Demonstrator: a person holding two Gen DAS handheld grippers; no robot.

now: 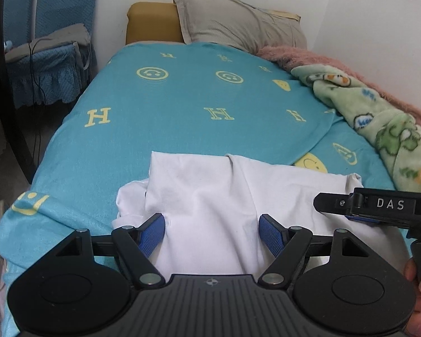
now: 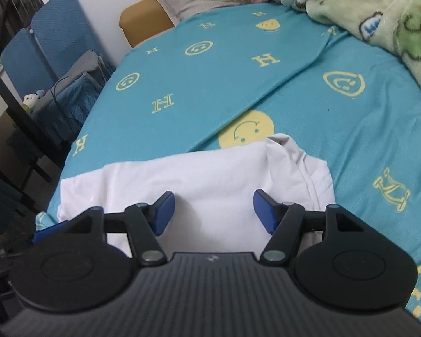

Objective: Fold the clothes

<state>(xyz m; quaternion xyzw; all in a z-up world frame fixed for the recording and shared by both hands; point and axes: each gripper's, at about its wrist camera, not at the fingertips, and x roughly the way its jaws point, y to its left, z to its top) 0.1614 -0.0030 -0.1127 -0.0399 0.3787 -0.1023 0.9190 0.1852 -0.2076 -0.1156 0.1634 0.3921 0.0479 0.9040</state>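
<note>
A white garment [image 1: 210, 196] lies partly folded on the near end of the bed, with a fold ridge down its middle and a sleeve bunched at its left. It also shows in the right wrist view [image 2: 210, 174]. My left gripper [image 1: 212, 231] is open, its blue pads [image 1: 151, 233] spread over the garment's near edge, holding nothing. My right gripper [image 2: 213, 210] is open above the garment's near right part. The right gripper also shows from the side in the left wrist view [image 1: 350, 210], over the garment's right edge.
The bed has a turquoise cover [image 1: 182, 98] with yellow smileys and letters. A grey pillow [image 1: 238, 25] lies at the head. A green fleece blanket [image 1: 379, 118] and a pink one [image 1: 308, 56] line the right wall side. A blue chair [image 1: 47, 56] stands left of the bed.
</note>
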